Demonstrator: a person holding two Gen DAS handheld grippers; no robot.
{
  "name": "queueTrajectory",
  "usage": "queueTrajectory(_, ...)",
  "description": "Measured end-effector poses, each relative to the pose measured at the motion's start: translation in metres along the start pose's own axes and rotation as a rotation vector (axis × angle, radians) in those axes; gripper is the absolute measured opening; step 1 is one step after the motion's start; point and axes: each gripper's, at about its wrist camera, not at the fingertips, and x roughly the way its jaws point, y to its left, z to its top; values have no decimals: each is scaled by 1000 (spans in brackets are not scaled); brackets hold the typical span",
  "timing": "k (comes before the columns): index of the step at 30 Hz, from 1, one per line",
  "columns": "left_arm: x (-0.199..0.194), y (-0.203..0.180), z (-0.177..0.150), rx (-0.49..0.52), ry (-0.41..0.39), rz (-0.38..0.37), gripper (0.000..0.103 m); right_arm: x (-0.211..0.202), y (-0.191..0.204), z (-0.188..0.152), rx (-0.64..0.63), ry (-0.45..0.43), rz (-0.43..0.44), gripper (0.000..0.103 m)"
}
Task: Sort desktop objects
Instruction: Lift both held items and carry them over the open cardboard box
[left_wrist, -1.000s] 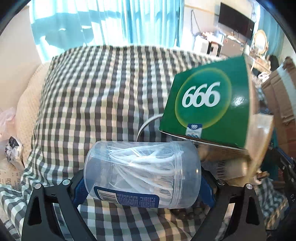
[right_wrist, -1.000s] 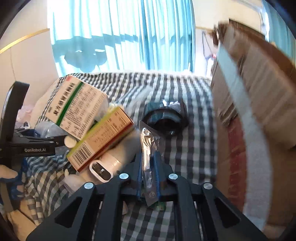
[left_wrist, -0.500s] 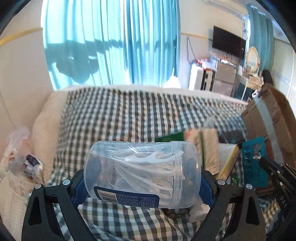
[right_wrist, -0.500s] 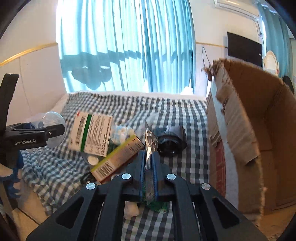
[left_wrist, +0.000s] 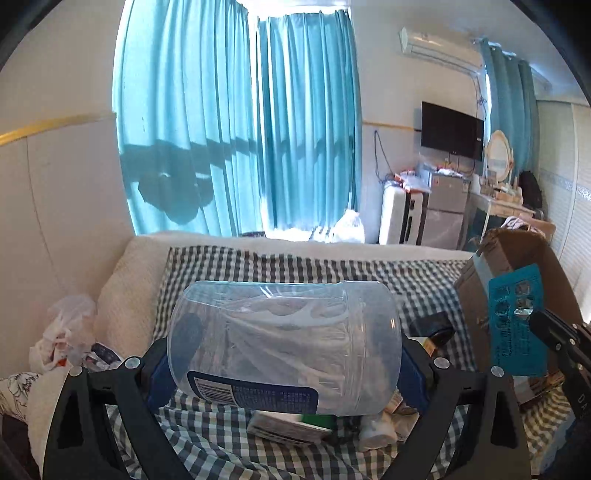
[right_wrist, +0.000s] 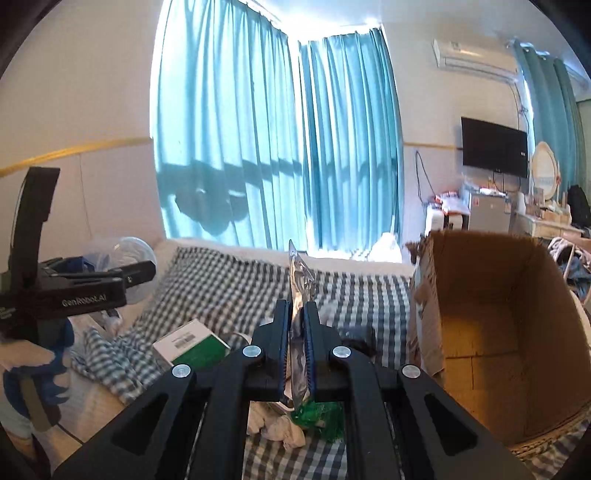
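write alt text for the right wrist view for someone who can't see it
The right claw is shut on a flat silvery packet standing on edge, above a checked cloth. An open cardboard box stands to its right; the left claw holds a clear tub at far left.

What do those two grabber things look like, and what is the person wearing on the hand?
Both grabbers are black plastic. Each finger arm has a triangle-shaped hole and a round silver screw head. The left gripper and right gripper have blue pads on the inner faces of their fingers. The left one's side reads "GenRobot.AI" in white. The hand under it wears a blue and white glove.
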Motion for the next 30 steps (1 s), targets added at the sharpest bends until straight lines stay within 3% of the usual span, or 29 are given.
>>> queueTrajectory(8, -54, -5, 20, -25, -167, 14, 96, -43, 6, 20, -8, -108, 12, 7)
queueTrajectory(14, -82, -15, 28, -16, -238, 8, 95, -72, 7, 32, -8, -174, 19, 7)
queueTrajectory(19, -90, -27, 31, -15, -257, -59, 90, -85, 1, 37, 1, -203, 9, 7)
queueTrajectory(23, -80, -44, 29, 33, -256, -47, 89, -91, -5, 37, 16, -208, -8, 7)
queueTrajectory(30, -66, -59, 26, 44, -223, -94, 89, -101, -22, 40, 39, -237, -44, 7)
